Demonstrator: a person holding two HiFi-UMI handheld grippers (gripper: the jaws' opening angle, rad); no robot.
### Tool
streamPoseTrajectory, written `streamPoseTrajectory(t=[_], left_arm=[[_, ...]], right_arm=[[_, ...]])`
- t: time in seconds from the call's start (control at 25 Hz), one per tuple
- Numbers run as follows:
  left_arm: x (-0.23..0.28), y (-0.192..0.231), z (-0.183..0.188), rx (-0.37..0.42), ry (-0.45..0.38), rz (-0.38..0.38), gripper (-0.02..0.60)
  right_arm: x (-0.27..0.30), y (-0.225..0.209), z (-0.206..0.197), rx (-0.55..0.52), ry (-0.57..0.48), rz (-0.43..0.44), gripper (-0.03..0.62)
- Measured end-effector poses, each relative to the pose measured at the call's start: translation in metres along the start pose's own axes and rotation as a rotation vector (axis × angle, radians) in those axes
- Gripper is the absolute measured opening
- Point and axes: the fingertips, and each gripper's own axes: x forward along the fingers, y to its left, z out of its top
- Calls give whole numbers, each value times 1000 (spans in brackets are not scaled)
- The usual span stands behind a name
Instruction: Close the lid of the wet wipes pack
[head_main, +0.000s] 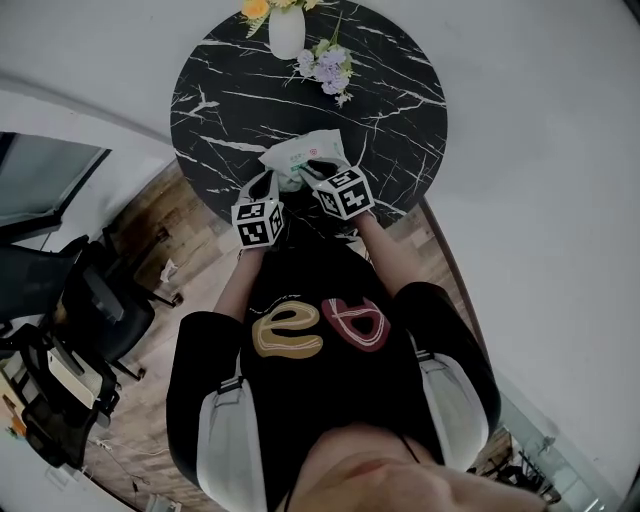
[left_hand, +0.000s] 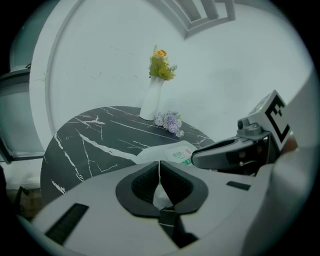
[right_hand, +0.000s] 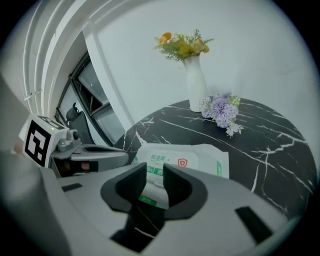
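The soft white wet wipes pack with green print (head_main: 305, 157) lies on the round black marble table with white veins (head_main: 230, 90), at the edge nearest the person, and both tools are at it. The left gripper (left_hand: 160, 172) has its jaws closed together on a thin white edge of the pack and seems to be pinning it down. The right gripper (right_hand: 154, 180) has its jaws apart with nothing pinched, hovering just over the rounded white lid flap (right_hand: 175, 161). From where I stand the flap looks flat already, though I can't tell if it has sealed. To finish well, I would keep the left grip firm so the pack can't slide, then bring the right jaws down flat and press along the flap's front edge rather than its hinge. Counting up: one pack, one lid, two grippers, one white vase of yellow flowers (head_main: 285, 32), and one loose bunch of purple flowers (head_main: 328, 68).
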Motion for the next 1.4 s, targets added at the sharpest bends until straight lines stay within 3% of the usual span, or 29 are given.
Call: streamPoseTrajectory(t=[0.28, 0.72, 1.12, 1.28, 1.4], left_arm=[[-29, -13, 26, 28, -97, -88, 21], [-94, -47, 66, 177, -252, -262, 21], [-155, -70, 84, 291, -363, -359, 21], [-171, -82, 92, 357, -402, -399, 21], [-178, -89, 95, 363, -418, -437, 21]], right_arm=[[-31, 9, 20, 59, -158, -85, 121], [-92, 52, 19, 107, -366, -223, 114], [-148, 89, 34, 51, -525, -352, 85], [-158, 101, 39, 8, -550, -393, 69], [-161, 108, 40, 1, -568, -411, 55]])
